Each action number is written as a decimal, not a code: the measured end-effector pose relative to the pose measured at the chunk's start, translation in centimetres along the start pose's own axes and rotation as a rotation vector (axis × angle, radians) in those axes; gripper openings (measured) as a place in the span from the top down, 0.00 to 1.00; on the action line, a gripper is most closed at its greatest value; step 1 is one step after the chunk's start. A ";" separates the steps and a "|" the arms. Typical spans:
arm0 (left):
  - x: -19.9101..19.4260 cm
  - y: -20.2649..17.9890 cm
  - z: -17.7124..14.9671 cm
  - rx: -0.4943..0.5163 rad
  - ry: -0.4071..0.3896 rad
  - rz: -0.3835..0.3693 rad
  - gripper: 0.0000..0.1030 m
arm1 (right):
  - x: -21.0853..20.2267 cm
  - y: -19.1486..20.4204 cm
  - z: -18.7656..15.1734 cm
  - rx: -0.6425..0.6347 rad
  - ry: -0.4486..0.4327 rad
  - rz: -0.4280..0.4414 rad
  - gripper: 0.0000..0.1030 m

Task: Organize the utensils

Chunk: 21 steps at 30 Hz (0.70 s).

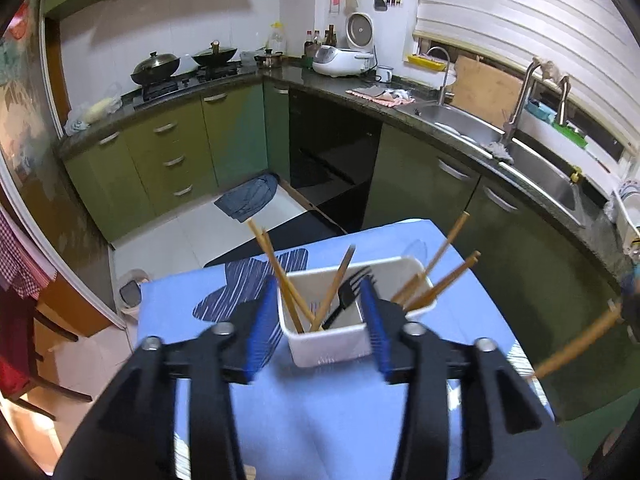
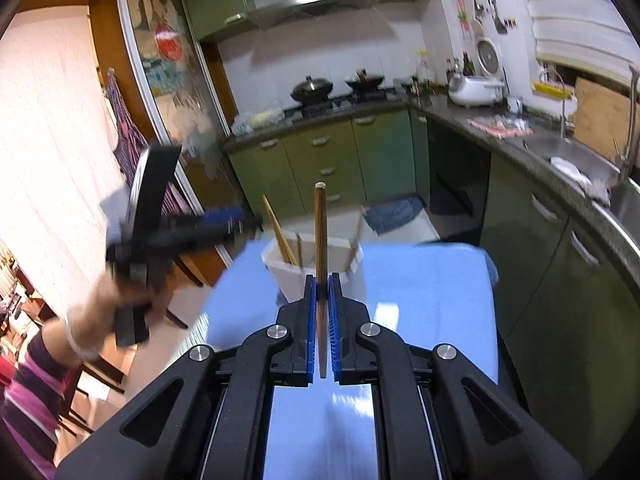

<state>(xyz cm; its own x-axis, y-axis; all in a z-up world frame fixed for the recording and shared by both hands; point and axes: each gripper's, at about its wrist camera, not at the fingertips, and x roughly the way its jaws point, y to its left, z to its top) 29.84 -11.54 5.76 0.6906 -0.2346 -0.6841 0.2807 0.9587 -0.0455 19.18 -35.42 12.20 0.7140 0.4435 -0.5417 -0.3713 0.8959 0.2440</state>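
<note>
A white utensil holder (image 1: pixel 332 344) stands on the blue tablecloth (image 1: pixel 320 420). It holds several wooden chopsticks (image 1: pixel 280 276) and a black fork (image 1: pixel 348 292). My left gripper (image 1: pixel 322 320) is open, its blue pads either side of the holder's near end, nothing held. My right gripper (image 2: pixel 322 312) is shut on a single wooden chopstick (image 2: pixel 320 240) that points upward, just in front of the holder (image 2: pixel 296 276). That held chopstick also shows at the right edge of the left wrist view (image 1: pixel 576 344). The left gripper (image 2: pixel 224 224) appears blurred left of the holder in the right wrist view.
The table (image 2: pixel 432 288) stands in a green kitchen. A counter with a sink (image 1: pixel 472 128) runs along the right. A stove with woks (image 1: pixel 180 64) is at the back. A blue floor mat (image 1: pixel 250 196) lies beyond the table. A chair (image 2: pixel 104 372) stands at the left.
</note>
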 end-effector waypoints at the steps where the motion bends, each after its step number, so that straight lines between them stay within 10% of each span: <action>1: -0.7 0.2 -0.3 -0.002 -0.011 -0.004 0.49 | 0.1 0.3 1.1 0.001 -0.014 0.003 0.93; 11: -8.6 2.2 -6.2 0.003 -0.112 -0.018 0.38 | 5.9 0.3 10.0 0.061 -0.120 -0.115 0.93; 21: -11.2 4.4 -11.5 -0.026 -0.122 -0.007 0.37 | 15.2 -1.9 7.1 0.086 0.026 -0.174 0.93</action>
<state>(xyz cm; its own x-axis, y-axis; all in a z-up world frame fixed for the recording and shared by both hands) 15.69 -2.88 4.88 0.7652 -0.2576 -0.5900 0.2697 0.9604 -0.0695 34.97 -30.15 9.24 0.7472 0.2817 -0.6020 -0.1903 0.9585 0.2123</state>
